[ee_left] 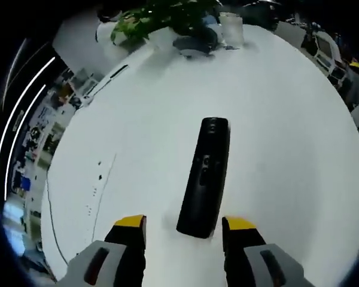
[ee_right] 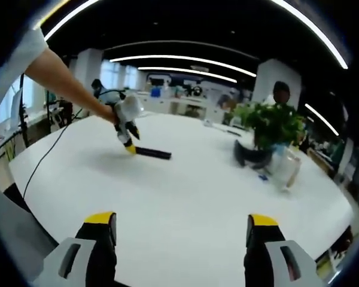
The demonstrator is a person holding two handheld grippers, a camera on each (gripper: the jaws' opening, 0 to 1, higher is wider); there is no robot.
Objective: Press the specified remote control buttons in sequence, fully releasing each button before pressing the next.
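Observation:
A long black remote control [ee_left: 206,176] lies flat on the white table [ee_left: 287,149], its near end between the yellow-tipped jaws of my left gripper [ee_left: 183,223], which stands open around it without touching. In the right gripper view the same remote [ee_right: 153,153] lies far across the table, with the left gripper [ee_right: 129,143] held by a person's hand at its left end. My right gripper [ee_right: 182,228] hovers open over bare table, well short of the remote, nothing between its jaws.
A potted green plant [ee_right: 271,127] and a clear glass container [ee_right: 285,168] stand at the table's right in the right gripper view. A black cable [ee_right: 48,156] trails across the table's left. The plant [ee_left: 167,18] sits beyond the remote in the left gripper view.

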